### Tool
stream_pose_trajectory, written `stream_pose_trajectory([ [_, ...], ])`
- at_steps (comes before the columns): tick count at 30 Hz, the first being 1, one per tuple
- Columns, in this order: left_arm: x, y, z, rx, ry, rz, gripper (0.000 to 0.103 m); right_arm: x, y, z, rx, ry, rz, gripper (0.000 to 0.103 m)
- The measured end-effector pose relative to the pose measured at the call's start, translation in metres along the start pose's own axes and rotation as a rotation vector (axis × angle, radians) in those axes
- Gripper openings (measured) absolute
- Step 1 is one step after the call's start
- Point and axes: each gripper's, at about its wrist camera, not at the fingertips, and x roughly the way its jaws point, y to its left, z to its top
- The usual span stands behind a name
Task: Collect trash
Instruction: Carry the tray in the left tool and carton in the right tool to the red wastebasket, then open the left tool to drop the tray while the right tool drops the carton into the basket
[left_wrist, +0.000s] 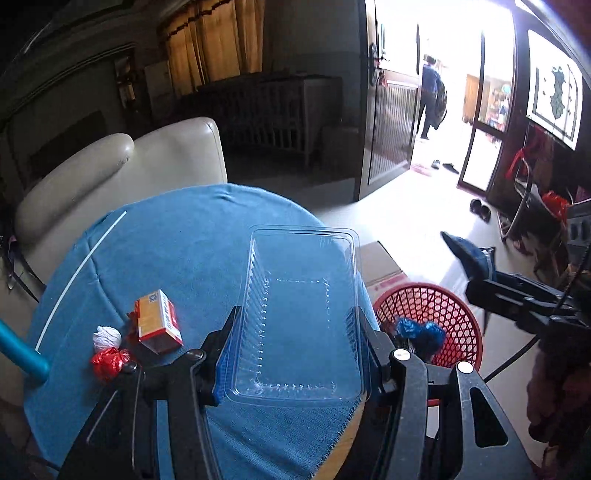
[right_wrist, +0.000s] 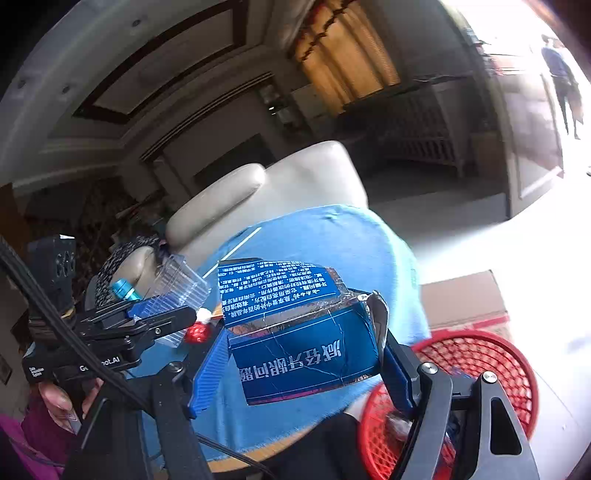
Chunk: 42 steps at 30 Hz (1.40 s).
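Note:
My left gripper is shut on a clear plastic tray and holds it above the blue-clothed round table. On the table to its left lie an orange-red carton, a white wad and a red wrapper. My right gripper is shut on a torn blue box with white print, held over the table edge beside the red mesh basket. The basket holds blue wrappers. The left gripper with the tray also shows in the right wrist view.
A cream armchair stands behind the table. A cardboard box lies on the floor next to the basket. A white straw lies on the cloth. An open doorway is at the far right with a person beyond.

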Motion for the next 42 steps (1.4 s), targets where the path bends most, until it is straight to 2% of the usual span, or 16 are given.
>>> stream_pose_trajectory([
  [10, 0.019, -0.049, -0.006, 0.09, 0.069, 0.041, 0.058, -0.013, -0.052, -0.009, 0.121, 0.01, -0.061, 0.077],
  [26, 0.035, -0.091, 0.001, 0.196, 0.086, 0.024, 0.058, -0.015, -0.076, -0.018, 0.193, 0.008, -0.096, 0.077],
  [42, 0.055, -0.111, 0.003, 0.265, 0.119, -0.017, 0.058, -0.013, -0.103, -0.026, 0.281, 0.027, -0.115, 0.078],
])
